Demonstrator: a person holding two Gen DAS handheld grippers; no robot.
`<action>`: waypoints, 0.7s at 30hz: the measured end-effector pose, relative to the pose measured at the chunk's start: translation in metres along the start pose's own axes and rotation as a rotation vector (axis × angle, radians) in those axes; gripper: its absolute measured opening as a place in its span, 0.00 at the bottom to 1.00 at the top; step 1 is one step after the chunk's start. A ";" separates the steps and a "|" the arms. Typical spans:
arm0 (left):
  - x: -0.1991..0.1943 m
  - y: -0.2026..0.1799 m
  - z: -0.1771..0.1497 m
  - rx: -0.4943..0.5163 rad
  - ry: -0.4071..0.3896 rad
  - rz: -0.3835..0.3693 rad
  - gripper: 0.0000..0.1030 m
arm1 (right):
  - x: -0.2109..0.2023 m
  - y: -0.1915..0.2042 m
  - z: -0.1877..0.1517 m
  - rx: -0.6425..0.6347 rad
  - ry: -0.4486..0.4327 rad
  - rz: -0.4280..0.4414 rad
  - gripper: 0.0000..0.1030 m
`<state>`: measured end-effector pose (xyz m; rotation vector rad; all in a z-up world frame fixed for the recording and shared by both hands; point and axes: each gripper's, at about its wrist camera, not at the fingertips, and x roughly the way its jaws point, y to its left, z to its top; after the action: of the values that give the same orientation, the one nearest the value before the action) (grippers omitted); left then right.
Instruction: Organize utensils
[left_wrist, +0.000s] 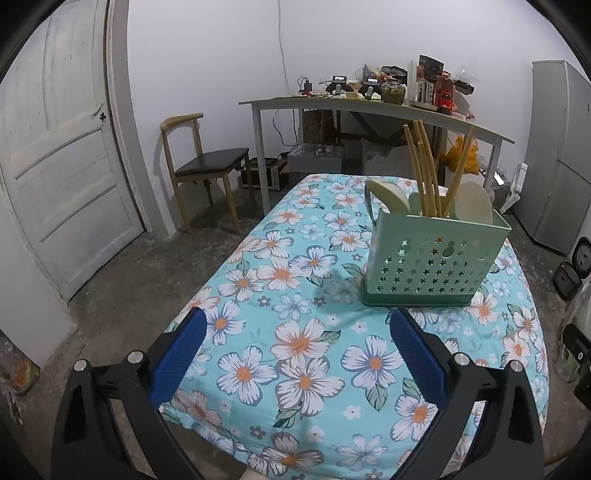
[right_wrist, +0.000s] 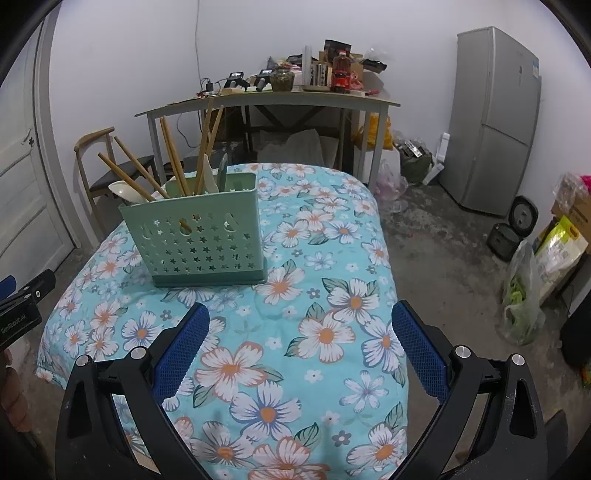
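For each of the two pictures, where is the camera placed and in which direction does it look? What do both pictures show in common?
Left wrist: sits on the left gripper, looks forward over the floral tablecloth toward the green utensil holder ahead on its right; its own open blue-padded fingers show.
Right wrist: sits on the right gripper, looks the same way, holder ahead on its left; its open fingers show, plus the left gripper's edge.
Shared: holder with chopsticks and spoons, tablecloth, cluttered back table, fridge.
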<state>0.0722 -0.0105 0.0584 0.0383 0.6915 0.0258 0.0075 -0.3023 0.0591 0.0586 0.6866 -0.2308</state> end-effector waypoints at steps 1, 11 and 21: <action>0.000 0.000 0.000 -0.003 0.004 0.000 0.95 | 0.000 0.000 0.000 -0.001 0.000 0.001 0.92; -0.001 -0.008 0.003 0.008 0.009 -0.012 0.95 | 0.002 -0.002 0.002 -0.005 0.003 -0.001 0.92; -0.002 -0.014 0.004 0.022 0.013 -0.021 0.95 | 0.003 -0.003 0.002 -0.007 0.004 0.001 0.92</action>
<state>0.0738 -0.0244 0.0621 0.0519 0.7054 -0.0014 0.0108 -0.3063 0.0589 0.0528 0.6914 -0.2277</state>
